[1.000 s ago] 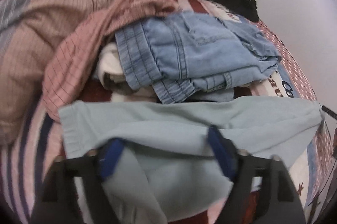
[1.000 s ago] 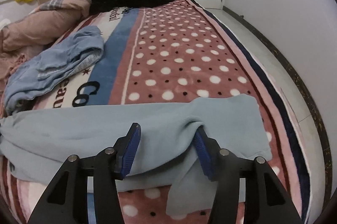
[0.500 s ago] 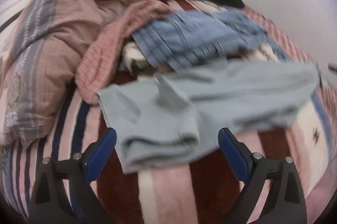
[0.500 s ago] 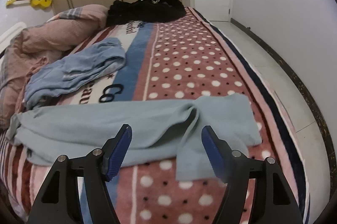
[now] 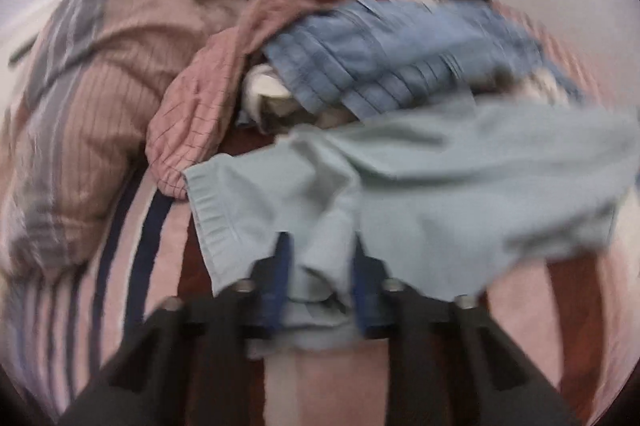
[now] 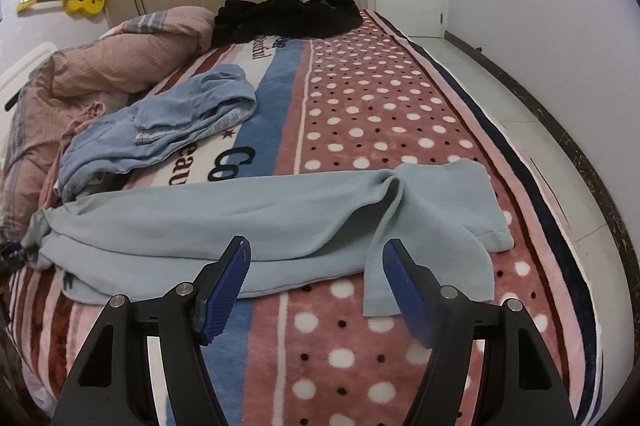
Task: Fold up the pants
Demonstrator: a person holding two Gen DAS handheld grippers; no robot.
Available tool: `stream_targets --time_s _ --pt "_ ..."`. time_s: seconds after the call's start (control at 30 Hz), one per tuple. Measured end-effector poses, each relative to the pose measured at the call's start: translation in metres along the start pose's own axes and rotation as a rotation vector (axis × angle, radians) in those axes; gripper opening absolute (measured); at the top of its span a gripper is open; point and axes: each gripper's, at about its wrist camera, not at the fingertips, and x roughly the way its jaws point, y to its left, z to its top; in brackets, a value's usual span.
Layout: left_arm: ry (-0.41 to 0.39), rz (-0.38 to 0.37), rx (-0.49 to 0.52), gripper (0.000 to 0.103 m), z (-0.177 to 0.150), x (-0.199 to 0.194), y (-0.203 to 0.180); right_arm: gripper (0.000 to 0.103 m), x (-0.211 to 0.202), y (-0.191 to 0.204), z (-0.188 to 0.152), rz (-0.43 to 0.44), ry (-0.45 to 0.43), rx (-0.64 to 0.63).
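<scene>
Pale blue-grey soft-knit pants [image 6: 248, 222]: laid crosswise over the near part of the bed, waistband end to the left, leg ends to the right near the bed edge.
Waistband area [image 5: 224, 210]: bunched; a fold of it is pinched between the blue pads of the left gripper [image 5: 320, 282].
Left gripper fingers: drawn close together on the fabric; the view is motion-blurred.
Right gripper [image 6: 316, 278]: held above the leg section, blue pads [image 6: 224, 290] spread wide, nothing seen between them.
Leg ends [image 6: 460, 210]: one cuff is folded forward onto the pink polka-dot fleece blanket [image 6: 380, 98].
Crumpled blue denim garment [image 6: 160, 122]: lying beyond the pants, beside the pink striped duvet [image 5: 100, 74].
Black clothing heap [image 6: 288, 10]: at the far end of the bed.
</scene>
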Motion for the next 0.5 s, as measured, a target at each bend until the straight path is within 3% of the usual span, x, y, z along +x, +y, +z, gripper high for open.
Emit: stream_targets --time_s 0.07,0.13,0.3,0.4,0.43,0.5 --pt "-0.03 -0.011 -0.085 0.009 0.009 0.001 0.015 0.065 0.001 -0.003 0.001 -0.014 0.003 0.0" --pt "-0.042 0.041 -0.127 0.008 0.021 0.01 0.03 0.065 0.003 -0.007 0.003 -0.029 0.006 0.002" --pt "0.002 0.147 -0.194 0.007 0.037 0.048 0.059 0.065 0.01 -0.018 0.005 -0.058 0.017 0.021" --pt "0.038 0.172 -0.223 0.01 0.038 0.066 0.068 0.065 0.014 -0.025 0.005 -0.076 0.025 0.019" --pt "0.042 0.182 -0.226 0.014 0.038 0.07 0.069 0.065 0.016 -0.028 0.005 -0.085 0.028 0.02" --pt "0.044 0.249 -0.213 0.049 0.038 0.067 0.067 0.065 0.017 -0.034 0.004 -0.1 0.032 0.018"
